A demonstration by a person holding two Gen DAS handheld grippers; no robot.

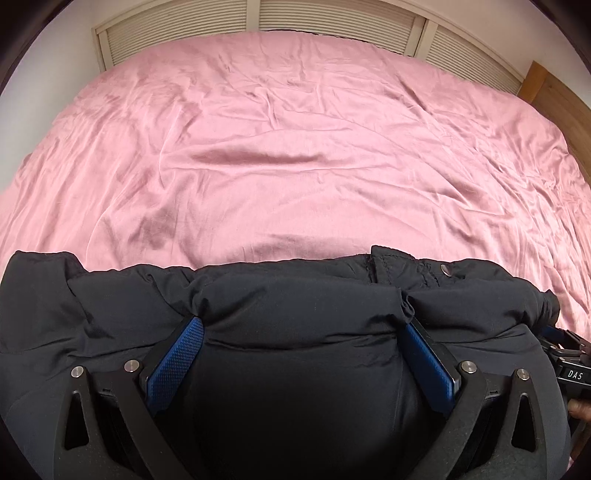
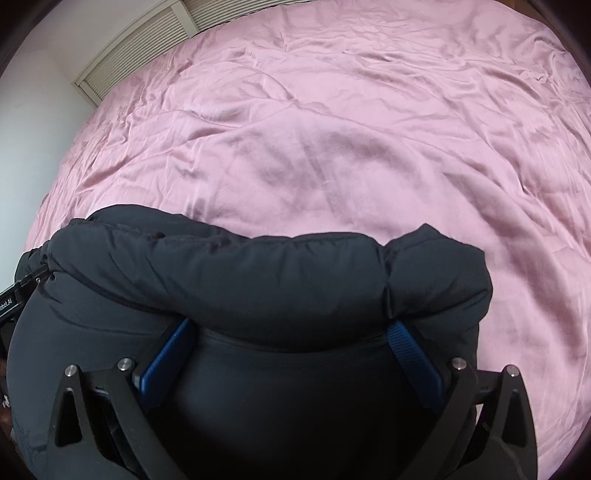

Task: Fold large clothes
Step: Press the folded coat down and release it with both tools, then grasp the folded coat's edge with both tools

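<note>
A black padded jacket (image 1: 295, 302) fills the lower part of the left wrist view, with a snap button (image 1: 446, 271) near its top edge. It also shows in the right wrist view (image 2: 258, 273), bunched into a thick roll. My left gripper (image 1: 301, 328) has its blue pads (image 1: 177, 362) spread wide with a thick fold of the jacket between them. My right gripper (image 2: 291, 328) holds another thick fold between its blue pads (image 2: 410, 347). The fingertips of both are buried in the fabric. The jacket is held above the pink bed sheet (image 1: 295, 147).
The pink sheet (image 2: 351, 129) is wrinkled and covers the whole bed. Louvred white doors (image 1: 332, 18) stand behind it, a white wall (image 2: 33, 110) on the left, a wooden board (image 1: 554, 92) at the far right. The right gripper's body (image 1: 569, 369) shows at the left view's edge.
</note>
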